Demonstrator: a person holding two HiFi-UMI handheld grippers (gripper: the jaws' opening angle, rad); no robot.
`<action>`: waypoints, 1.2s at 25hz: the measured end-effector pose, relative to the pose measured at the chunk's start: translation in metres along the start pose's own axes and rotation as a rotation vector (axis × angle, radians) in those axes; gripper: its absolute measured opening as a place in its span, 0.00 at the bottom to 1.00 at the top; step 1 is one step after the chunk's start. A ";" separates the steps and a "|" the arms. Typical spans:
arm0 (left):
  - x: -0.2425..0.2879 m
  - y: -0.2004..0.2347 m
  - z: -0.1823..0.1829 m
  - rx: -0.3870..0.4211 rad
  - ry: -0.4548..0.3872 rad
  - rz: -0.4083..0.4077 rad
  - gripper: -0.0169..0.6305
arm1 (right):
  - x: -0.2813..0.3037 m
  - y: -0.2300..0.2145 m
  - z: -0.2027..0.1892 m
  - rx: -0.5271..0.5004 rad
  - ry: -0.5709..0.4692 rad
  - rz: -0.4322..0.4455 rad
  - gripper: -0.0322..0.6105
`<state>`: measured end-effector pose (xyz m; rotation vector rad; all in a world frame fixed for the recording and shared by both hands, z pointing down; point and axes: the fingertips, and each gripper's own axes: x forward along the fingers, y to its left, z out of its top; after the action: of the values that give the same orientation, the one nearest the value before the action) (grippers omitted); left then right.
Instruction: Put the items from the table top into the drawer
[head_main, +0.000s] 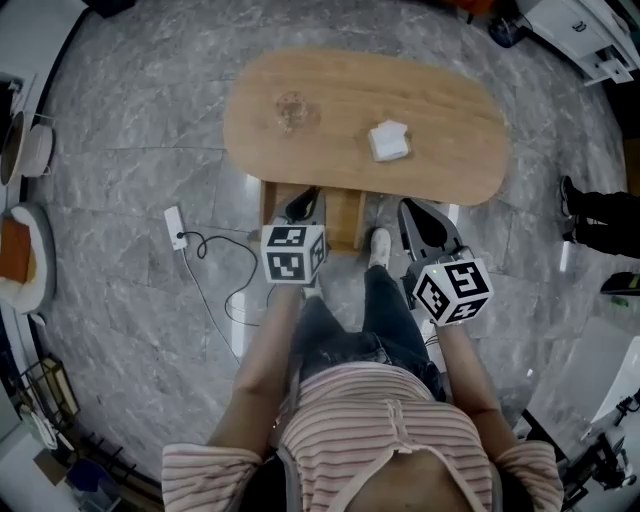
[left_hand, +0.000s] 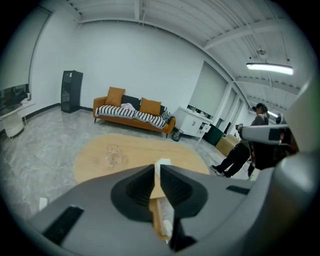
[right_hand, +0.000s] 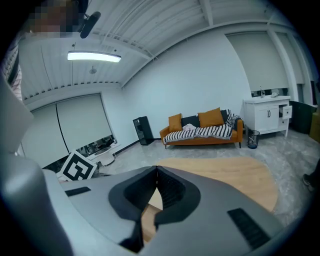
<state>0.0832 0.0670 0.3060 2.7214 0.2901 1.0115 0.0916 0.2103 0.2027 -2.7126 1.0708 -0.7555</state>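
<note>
Currently, step: reach for the first item on the table top; my read is nothing is picked yet, since both items lie on the wood.
left claw (left_hand: 156, 167): jaws pinched together with only a sliver between them, nothing in them.
right claw (right_hand: 155, 171): jaws meet at the tips, empty.
white item (head_main: 389, 140): small pale block or folded wad, can't tell which. Sits on table (head_main: 450, 165), ahead and a bit right of left claw, ahead and slightly left of right claw. Lines up just past left claw's tips in left gripper view.
clear item (head_main: 291, 108): faint see-through thing, kind unclear. Farther ahead of left claw, well apart from white item.
drawer (head_main: 345, 215): wooden box sticking out under near table edge, below left claw and left of right claw. Looks pulled out; inside mostly hidden.
how to do well: spread jaws before coming down on white item, not after. Shut jaws would likely just shove it across the wood.
approach: come from above, one pad on each side of the item's narrow width, and close gently. It looks soft and may squash or slip.
which claw: either can reach white item; left claw suits clear item better. Judgement only.
clear item risk: edges hard to see, could be thin or slick. Pinch low and check grip in gripper view before lifting.
drop-off: drawer is nearer the body than the items. Carry back, lower inside the walls, then let go. Keep the other claw out of the drawer mouth.
</note>
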 end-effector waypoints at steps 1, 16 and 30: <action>0.011 -0.008 0.000 -0.010 0.009 0.005 0.05 | 0.000 -0.013 0.002 0.001 0.008 0.003 0.06; 0.196 -0.061 -0.035 -0.153 0.143 0.087 0.19 | 0.046 -0.159 -0.029 0.035 0.128 0.071 0.06; 0.311 -0.029 -0.087 -0.252 0.180 0.182 0.23 | 0.096 -0.204 -0.105 0.095 0.205 0.107 0.06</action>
<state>0.2538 0.1882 0.5543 2.4674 -0.0562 1.2519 0.2226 0.3030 0.3924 -2.5192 1.1776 -1.0556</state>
